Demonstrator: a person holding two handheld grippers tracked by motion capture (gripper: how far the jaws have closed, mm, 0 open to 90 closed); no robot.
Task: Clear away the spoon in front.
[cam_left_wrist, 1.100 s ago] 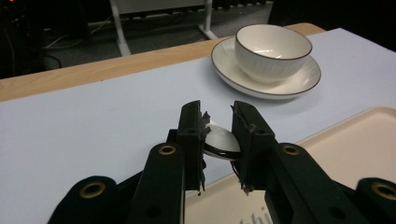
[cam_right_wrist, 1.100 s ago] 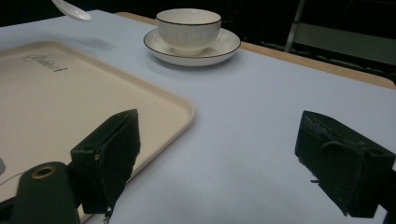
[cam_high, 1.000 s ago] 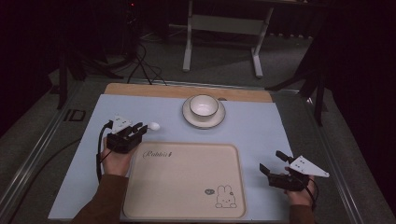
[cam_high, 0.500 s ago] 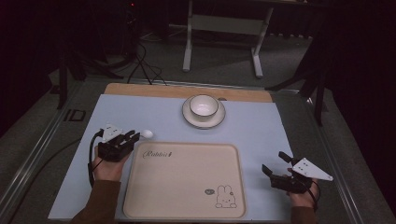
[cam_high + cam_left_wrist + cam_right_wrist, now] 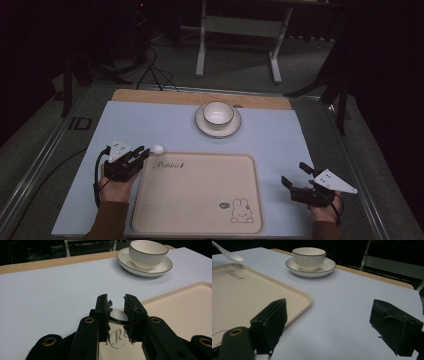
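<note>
Since a second ago, our left gripper [image 5: 134, 158] has pulled back toward us and a bit to the left, and the spoon [image 5: 157, 149] has come with it. Our right gripper [image 5: 299, 180] has hardly moved.

We hold the white spoon [image 5: 118, 317] in the left gripper [image 5: 117, 305]. Its jaws pinch the spoon, and the round end pokes out past them. From above, that end sits just by the far left corner of the tray [image 5: 200, 200]. From the right gripper view, the spoon [image 5: 229, 253] hangs above that corner of the tray [image 5: 249, 292].

We keep our right gripper [image 5: 329, 322] low over the blue mat [image 5: 150, 125], just beside the right side of the tray. Its jaws are spread wide and hold nothing.

We see a bunny picture [image 5: 241, 211] on the tray near our side. We see a white cup [image 5: 218, 113] on a saucer [image 5: 218, 129] at the far side of the desk [image 5: 200, 97], well apart from both grippers.
</note>
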